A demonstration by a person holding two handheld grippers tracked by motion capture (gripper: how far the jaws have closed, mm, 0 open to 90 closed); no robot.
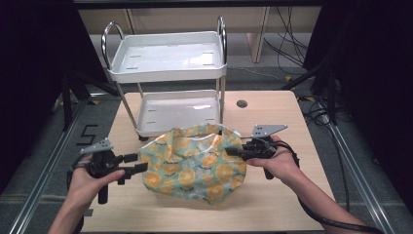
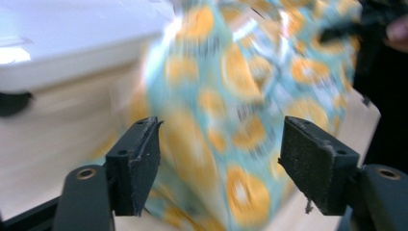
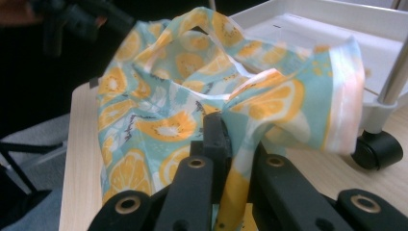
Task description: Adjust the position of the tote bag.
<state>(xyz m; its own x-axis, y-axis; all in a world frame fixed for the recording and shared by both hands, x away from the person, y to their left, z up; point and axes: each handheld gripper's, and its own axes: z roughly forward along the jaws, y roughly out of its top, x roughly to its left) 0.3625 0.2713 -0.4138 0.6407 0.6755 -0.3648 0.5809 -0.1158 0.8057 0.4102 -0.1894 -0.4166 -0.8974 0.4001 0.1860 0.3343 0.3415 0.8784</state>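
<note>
The right gripper (image 3: pixel 219 144) is clamped on the near edge of the orange-print bag (image 3: pixel 192 115), its jaws pinched together with a fold of the material between them. The left gripper (image 2: pixel 219 159) has its jaws spread wide and grips nothing; the bag hangs just ahead of them, blurred. In the high view the bag (image 1: pixel 195 163) sits on the table (image 1: pixel 272 195) between both grippers, long axis running left to right, with the white cart (image 1: pixel 168 73) behind.

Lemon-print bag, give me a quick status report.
Right tongs shut on the bag edge. Left tongs open, bag beyond them, not gripped. Bag on table; white cart close behind.
</note>
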